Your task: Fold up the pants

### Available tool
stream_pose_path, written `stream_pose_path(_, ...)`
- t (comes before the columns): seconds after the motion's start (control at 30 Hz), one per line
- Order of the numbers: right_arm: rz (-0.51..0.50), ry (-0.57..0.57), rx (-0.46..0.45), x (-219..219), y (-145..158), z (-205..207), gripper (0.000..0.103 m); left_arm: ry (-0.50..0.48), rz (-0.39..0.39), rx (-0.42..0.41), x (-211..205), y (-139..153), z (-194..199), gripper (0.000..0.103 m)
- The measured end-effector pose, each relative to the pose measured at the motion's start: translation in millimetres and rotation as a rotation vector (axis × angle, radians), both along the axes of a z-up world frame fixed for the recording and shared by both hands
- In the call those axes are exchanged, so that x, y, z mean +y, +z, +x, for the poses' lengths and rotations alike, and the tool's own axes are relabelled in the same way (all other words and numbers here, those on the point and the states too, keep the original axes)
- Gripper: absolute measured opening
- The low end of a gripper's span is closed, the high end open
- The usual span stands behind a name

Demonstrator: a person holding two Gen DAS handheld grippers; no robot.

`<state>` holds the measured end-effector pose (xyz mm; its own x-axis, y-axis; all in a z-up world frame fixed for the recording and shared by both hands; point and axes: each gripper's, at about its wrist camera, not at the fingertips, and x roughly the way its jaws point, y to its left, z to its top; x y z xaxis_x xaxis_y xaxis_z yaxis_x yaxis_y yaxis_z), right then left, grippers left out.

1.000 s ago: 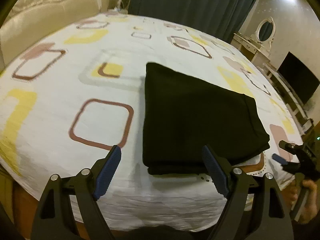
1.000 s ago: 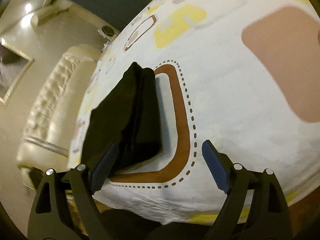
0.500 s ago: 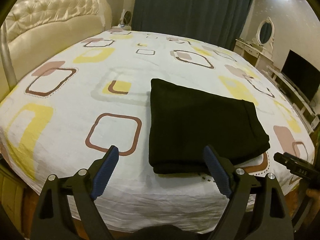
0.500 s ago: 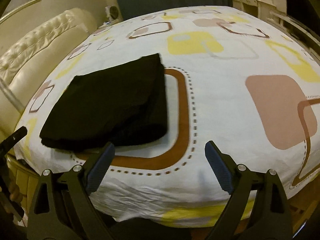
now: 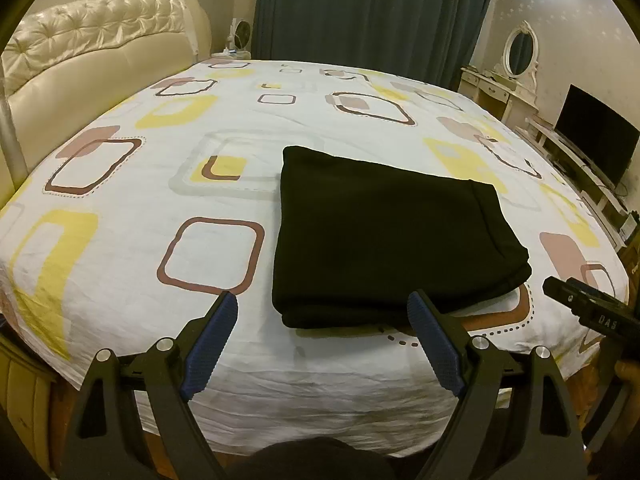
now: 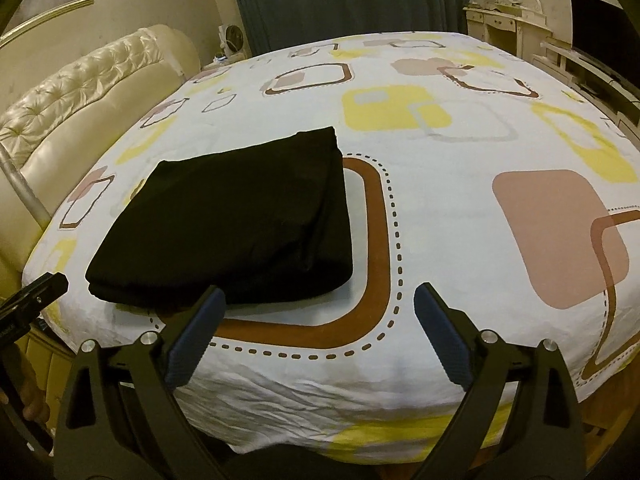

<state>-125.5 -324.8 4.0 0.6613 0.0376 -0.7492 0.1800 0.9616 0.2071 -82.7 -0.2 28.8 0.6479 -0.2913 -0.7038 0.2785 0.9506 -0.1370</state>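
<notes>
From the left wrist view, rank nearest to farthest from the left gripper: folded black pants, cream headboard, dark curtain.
From the left gripper:
1. Folded black pants, just ahead, slightly right, on the bed.
2. Cream headboard, far left.
3. Dark curtain, beyond the bed's far edge.

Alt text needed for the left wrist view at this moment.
Black pants lie folded into a flat rectangle near the front edge of a bed with a white patterned cover. The left gripper hovers open in front, touching nothing.
</notes>
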Motion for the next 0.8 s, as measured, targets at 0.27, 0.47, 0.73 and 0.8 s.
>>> stream_pose_path(0.27, -0.007, 0.007, 0.0, 4.2, -2.3, -0.2, 0.095, 0.016, -0.004, 0.009, -0.5, -1.7, 2.4, 0.086)
stream_pose_path(0.47, 0.0, 0.005, 0.008, 5.9, -5.6, -0.7, 0.095, 0.02, 0.017, -0.007, -2.2, 0.0, 0.8, 0.086)
stream_pose_path(0.73, 0.005, 0.012, 0.009, 6.0, -6.8, 0.5, 0.095, 0.019, 0.037, -0.028, -5.4, 1.2, -2.2, 0.086)
stream_pose_path(0.8, 0.006, 0.011, 0.012, 5.7, -7.8, 0.7, 0.095, 0.023, 0.047, -0.029, -6.5, 0.9, -1.7, 0.086)
